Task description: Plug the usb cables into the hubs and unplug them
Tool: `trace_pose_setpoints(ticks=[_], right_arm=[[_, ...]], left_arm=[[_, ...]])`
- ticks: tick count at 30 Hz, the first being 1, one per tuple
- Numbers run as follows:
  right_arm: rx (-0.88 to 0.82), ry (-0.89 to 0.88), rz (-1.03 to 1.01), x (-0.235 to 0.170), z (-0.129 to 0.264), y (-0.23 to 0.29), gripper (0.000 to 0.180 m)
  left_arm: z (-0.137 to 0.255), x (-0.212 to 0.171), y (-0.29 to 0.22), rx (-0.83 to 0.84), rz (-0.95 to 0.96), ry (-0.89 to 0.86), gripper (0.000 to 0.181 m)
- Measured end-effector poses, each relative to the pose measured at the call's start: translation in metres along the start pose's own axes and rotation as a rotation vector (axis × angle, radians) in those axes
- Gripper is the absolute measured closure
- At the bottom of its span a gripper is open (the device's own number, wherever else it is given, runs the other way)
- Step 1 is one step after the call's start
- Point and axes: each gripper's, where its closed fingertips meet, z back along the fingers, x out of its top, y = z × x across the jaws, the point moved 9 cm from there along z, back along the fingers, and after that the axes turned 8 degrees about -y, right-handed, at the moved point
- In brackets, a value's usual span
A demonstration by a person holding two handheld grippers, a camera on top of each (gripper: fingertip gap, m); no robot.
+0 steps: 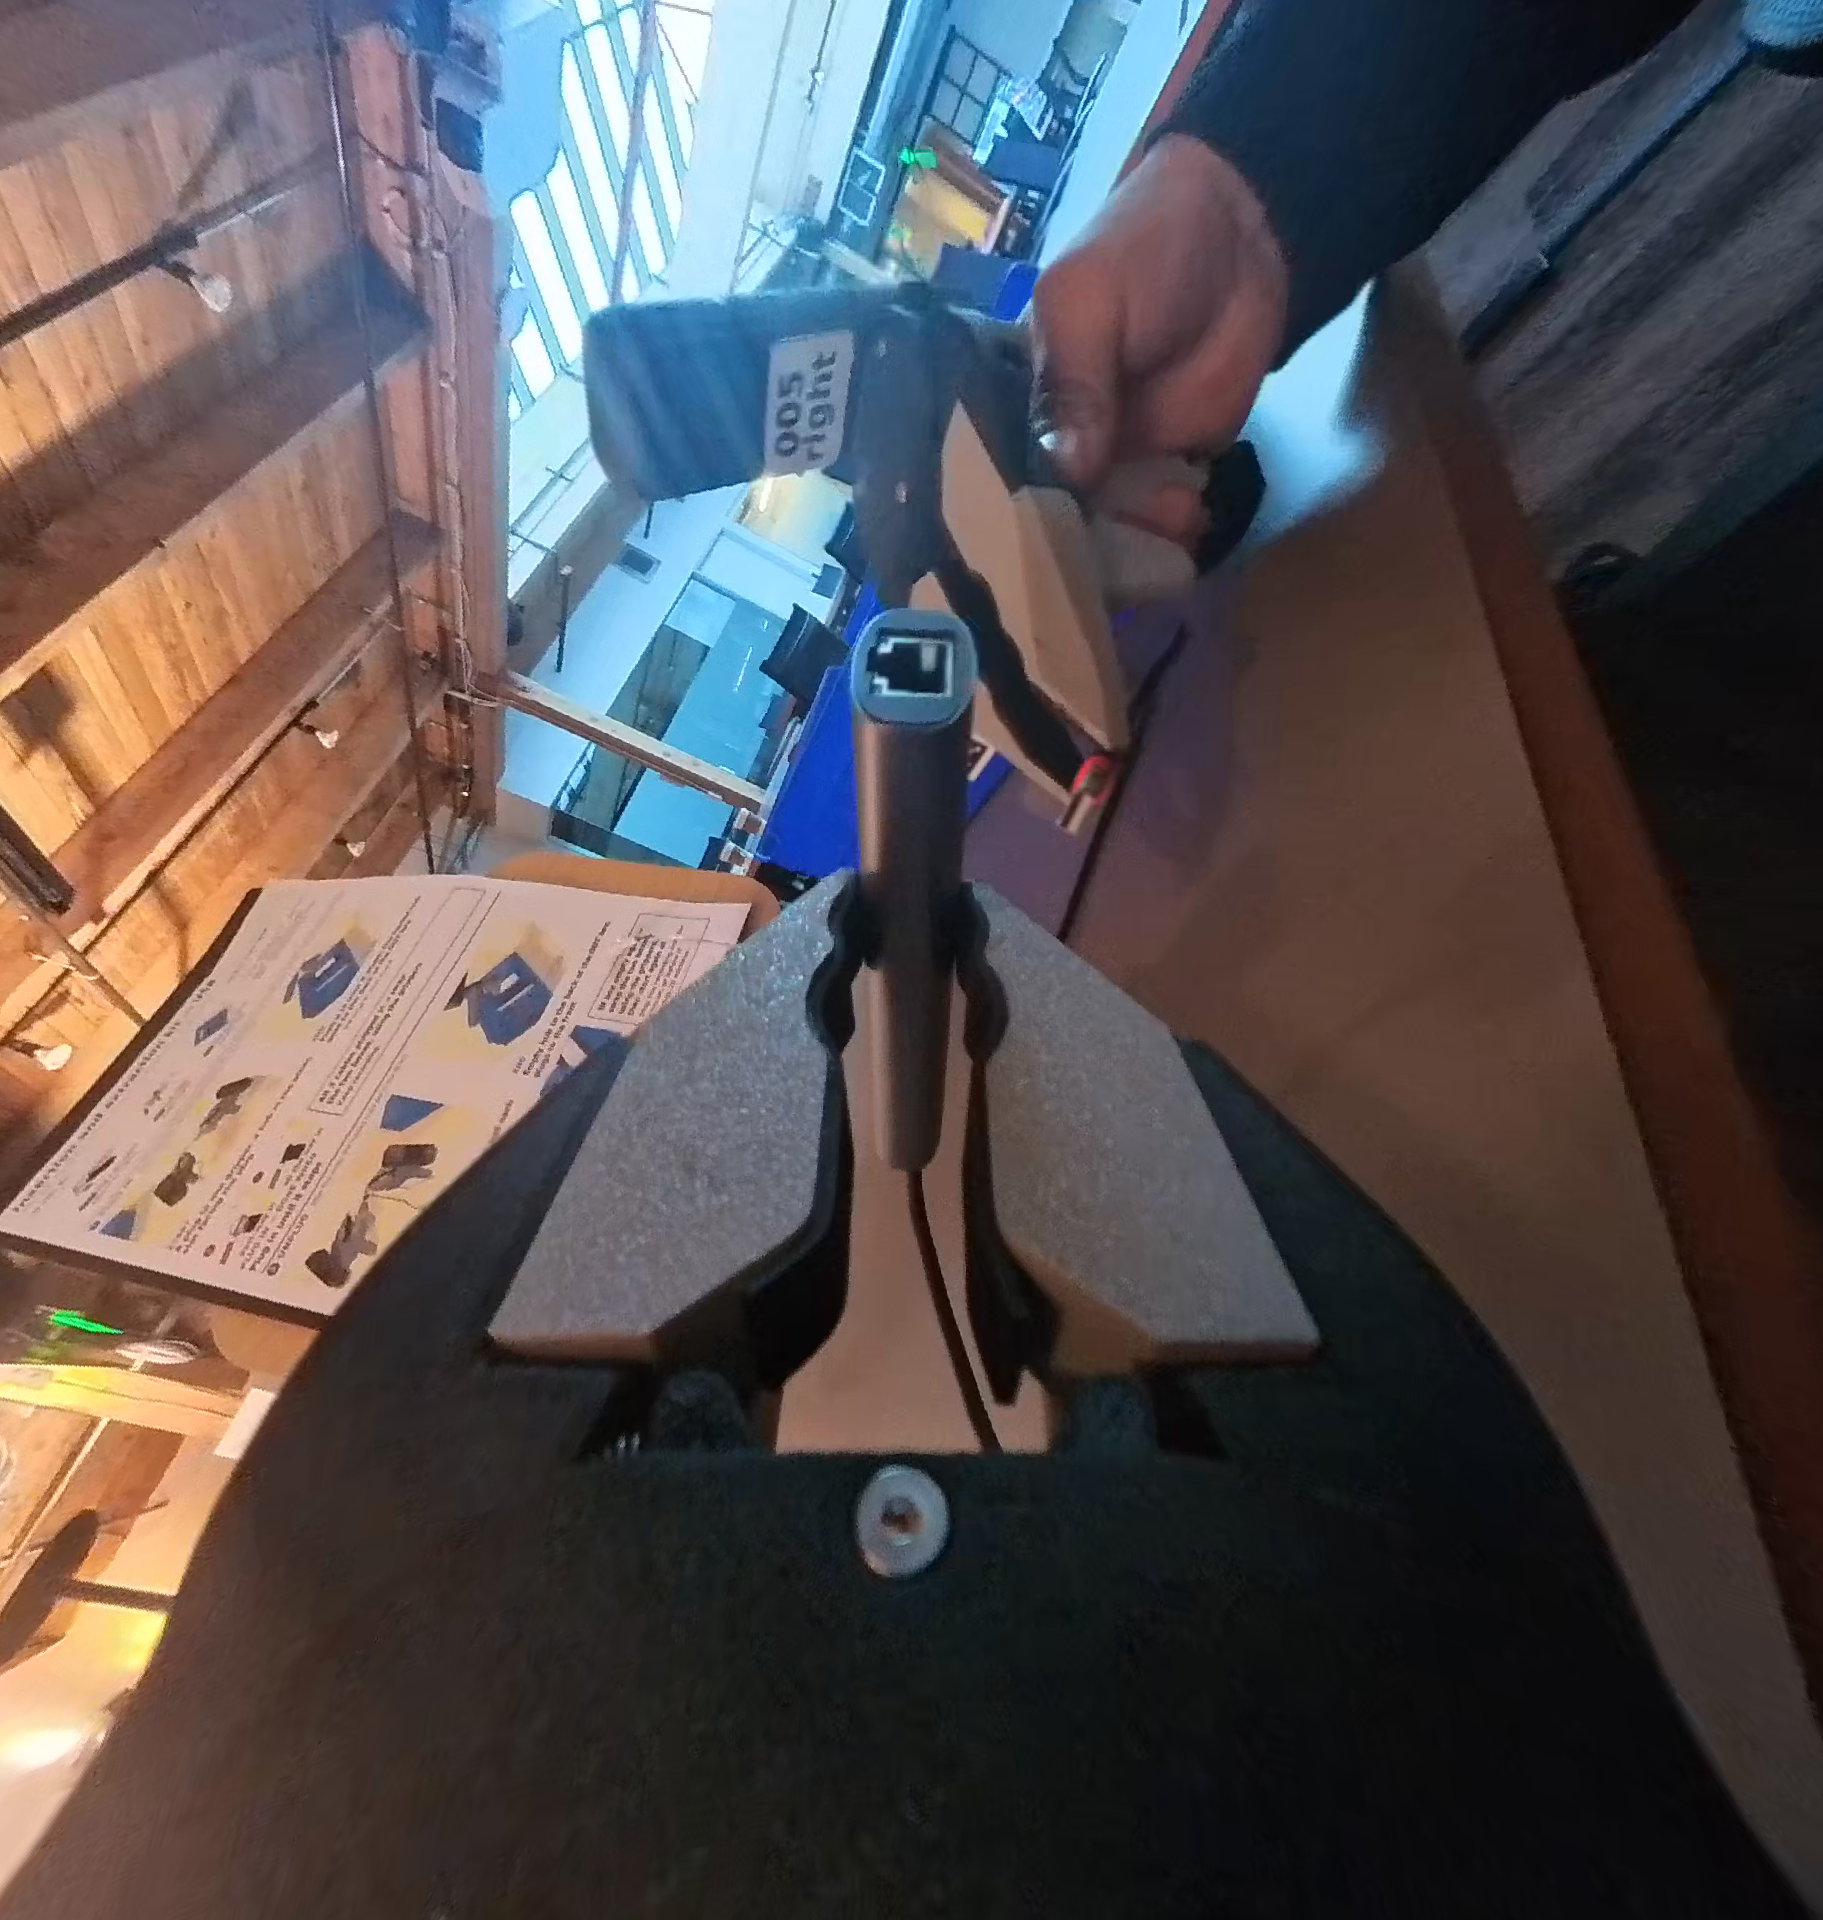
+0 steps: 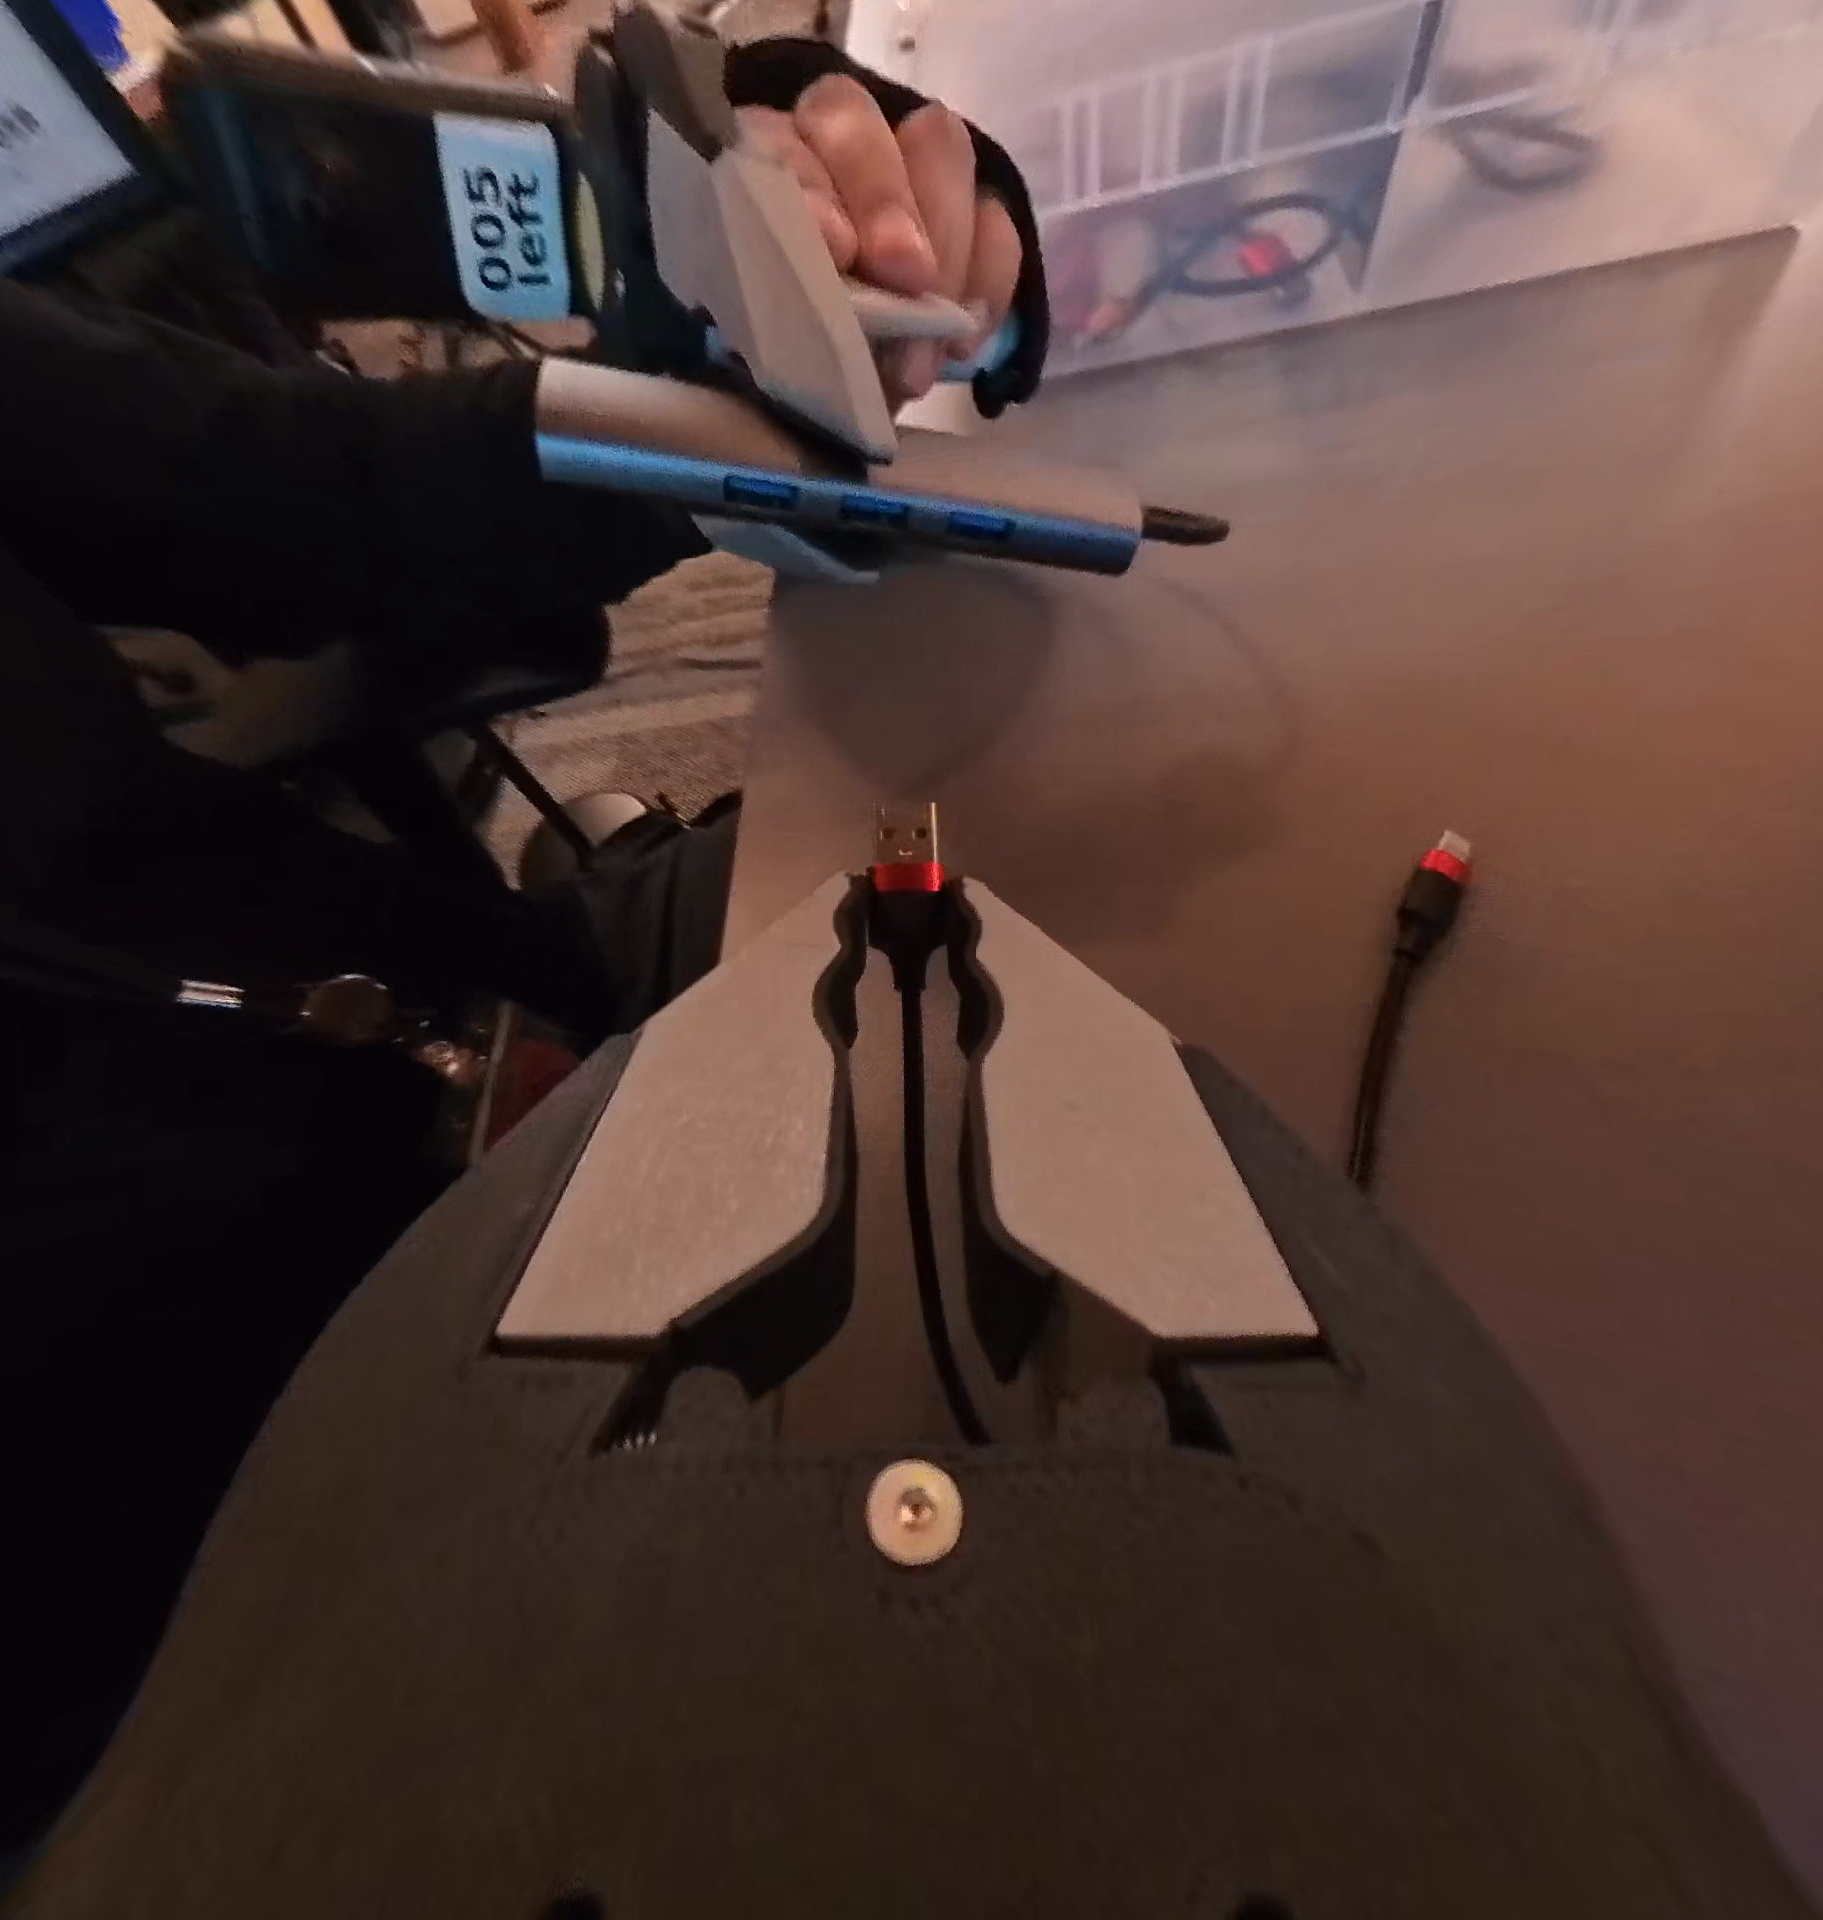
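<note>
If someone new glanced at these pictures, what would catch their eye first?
Probably the grey hub clamped upright in the left tool, its end port facing the camera. Next, the red-collared USB plug pinched in the right tool, aimed toward the hub's blue ports, with a second cable end lying on the table.

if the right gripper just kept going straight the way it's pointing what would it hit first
Probably the hub that the left gripper holds across its path: the USB plug in the right gripper points up at its row of blue ports, with open air between. Depth is uncertain.
</note>
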Motion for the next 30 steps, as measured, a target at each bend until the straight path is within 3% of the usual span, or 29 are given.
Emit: trace_pose_setpoints(ticks=[11,22,30], right_arm=[[0.137,0.050,-0.039,0.037,-0.010,0.003,0.167],[0.145,0.029,-0.042,0.036,-0.010,-0.002,0.168],[0.134,0.088,-0.028,0.036,-0.018,0.004,0.168]], left_arm=[[0.000,0.001,0.000,-0.009,0.020,-0.029,0.166],[-0.002,-0.004,0.003,-0.038,0.157,-0.040,0.167],[-0.005,-0.005,-0.003,-0.078,0.130,-0.013,0.166]])
